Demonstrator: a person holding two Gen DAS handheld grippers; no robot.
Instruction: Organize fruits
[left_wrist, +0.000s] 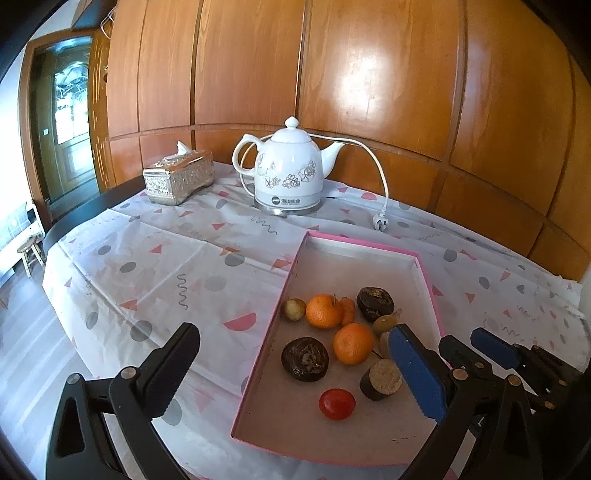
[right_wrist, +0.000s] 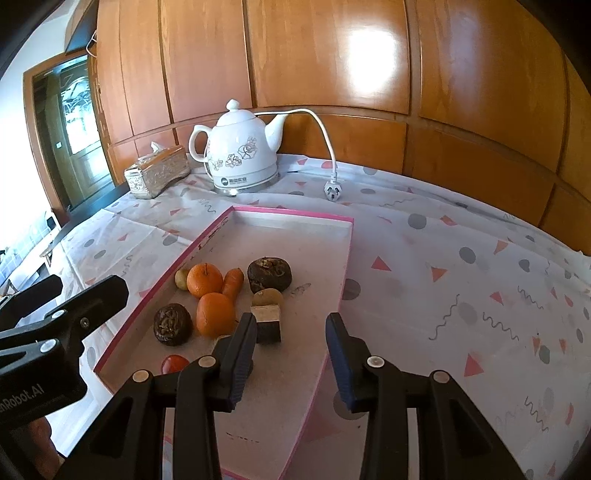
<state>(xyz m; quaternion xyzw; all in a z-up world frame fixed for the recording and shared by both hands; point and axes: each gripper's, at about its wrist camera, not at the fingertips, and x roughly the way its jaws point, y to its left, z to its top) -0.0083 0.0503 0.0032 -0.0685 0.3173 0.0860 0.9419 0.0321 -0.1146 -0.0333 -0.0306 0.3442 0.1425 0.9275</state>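
Fruits (left_wrist: 352, 343) in tray (left_wrist: 354, 245), before left claw (left_wrist: 295, 373)

I see a white kettle (left_wrist: 286, 168) with flowers on it. It stands on its round base at the back of my counter (left_wrist: 155, 258). Its white cord (left_wrist: 376, 162) loops up behind the spout, and the plug (left_wrist: 379, 222) lies flat on the cloth (left_wrist: 122, 280). The cloth is white with pink and grey shapes. Left of the kettle sits a shiny silver tissue box (left_wrist: 179, 178) with a tissue poking out. Behind it all is a brown wooden wall (left_wrist: 388, 74). Far to the left there is a door (left_wrist: 70, 122) with glass, and a small wooden stool (left_wrist: 30, 252) on the floor.
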